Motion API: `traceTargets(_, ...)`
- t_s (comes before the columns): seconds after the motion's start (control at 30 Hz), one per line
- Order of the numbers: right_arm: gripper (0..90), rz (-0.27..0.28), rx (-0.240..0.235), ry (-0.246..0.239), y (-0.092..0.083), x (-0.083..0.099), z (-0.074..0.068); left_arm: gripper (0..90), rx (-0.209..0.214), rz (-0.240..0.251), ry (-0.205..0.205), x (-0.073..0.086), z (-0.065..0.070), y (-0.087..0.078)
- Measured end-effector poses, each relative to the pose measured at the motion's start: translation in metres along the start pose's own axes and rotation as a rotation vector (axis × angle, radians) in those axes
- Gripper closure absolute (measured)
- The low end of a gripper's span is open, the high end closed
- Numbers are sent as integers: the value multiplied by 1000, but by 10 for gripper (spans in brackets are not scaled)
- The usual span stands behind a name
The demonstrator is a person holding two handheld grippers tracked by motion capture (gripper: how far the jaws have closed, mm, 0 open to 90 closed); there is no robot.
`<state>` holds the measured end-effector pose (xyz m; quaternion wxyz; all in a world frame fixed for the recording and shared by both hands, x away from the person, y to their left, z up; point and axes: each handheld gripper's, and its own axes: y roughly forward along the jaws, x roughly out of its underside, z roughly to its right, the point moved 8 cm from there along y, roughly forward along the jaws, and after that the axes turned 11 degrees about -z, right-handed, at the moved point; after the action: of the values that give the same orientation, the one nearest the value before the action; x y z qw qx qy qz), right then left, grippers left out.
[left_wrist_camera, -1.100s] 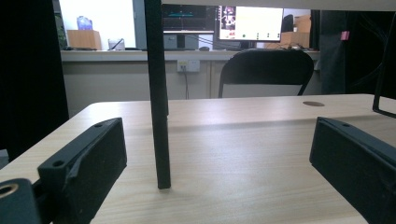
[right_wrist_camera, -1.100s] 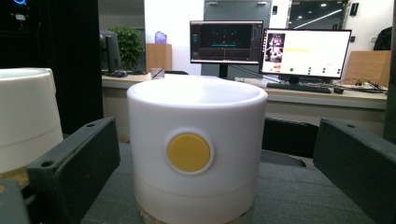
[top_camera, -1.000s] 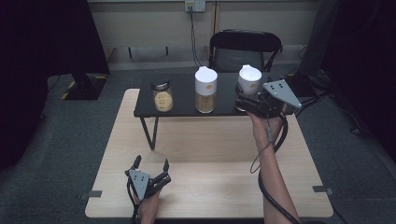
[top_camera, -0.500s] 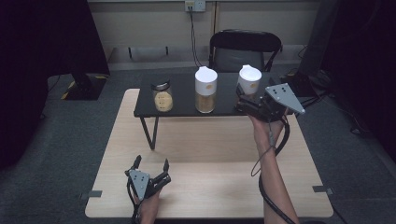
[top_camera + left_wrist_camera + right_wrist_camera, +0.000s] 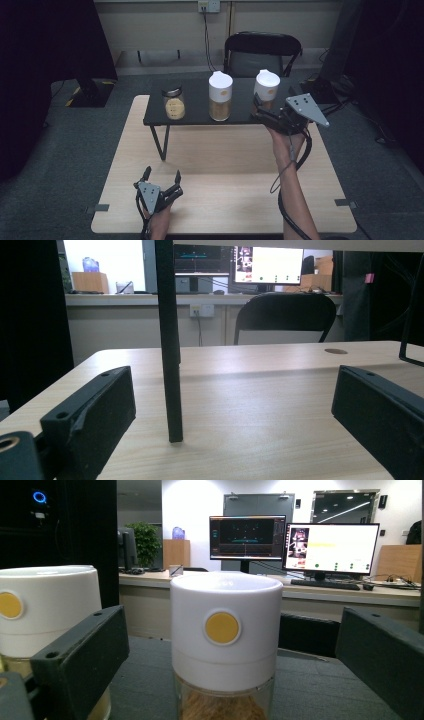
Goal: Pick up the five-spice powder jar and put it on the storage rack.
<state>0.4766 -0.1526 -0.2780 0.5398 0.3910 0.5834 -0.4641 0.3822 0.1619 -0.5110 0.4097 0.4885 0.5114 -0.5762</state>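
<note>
From above, three containers stand in a row on a low black shelf [image 5: 200, 107] set on the pale wooden table [image 5: 225, 175]: a small glass jar with a dark lid and yellow label [image 5: 174, 103], a tall clear canister with a white cap [image 5: 220, 96], and a shorter white-capped clear canister with brown contents [image 5: 266, 88] at the right end. Any writing on the label is too small to read. The right gripper [image 5: 261, 111] sits at the shelf's right end, jaws apart on either side of the shorter canister. The left gripper [image 5: 161, 176] rests near the table's front edge, jaws spread and holding nothing.

In the left gripper view, both jaws stand wide apart, with the shelf's thin black metal leg [image 5: 168, 340] between them.

In the right gripper view, the shorter canister [image 5: 226, 645] stands upright between the open jaws, untouched. A round yellow dot marks its cap, with no lettering. The tall canister [image 5: 47, 610] is just beside it.
</note>
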Motion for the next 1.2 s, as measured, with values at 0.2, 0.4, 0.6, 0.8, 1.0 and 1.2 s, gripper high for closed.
traceTargets(0.2, 0, 9, -6, -1, -7, 2, -3, 35, 0, 0, 0, 0, 0, 0)
traceTargets(0.4, 0, 9, 4, 10, -13, 6, 0, 38, 0, 0, -1, 0, 0, 0)
traceTargets(0.6, 0, 16, 5, 22, -19, 11, 4, 38, -1, 0, 0, 0, 0, 0)
traceTargets(0.8, 0, 14, 16, 39, -24, 18, 8, 38, 0, -1, 1, 0, 0, 0)
traceTargets(1.0, 0, 10, 18, 39, -33, 25, 4, 38, -3, 0, -1, 0, 0, 0)
traceTargets(1.2, 0, 8, 14, 37, -47, 28, 1, 38, -3, 0, 0, 0, 0, 0)
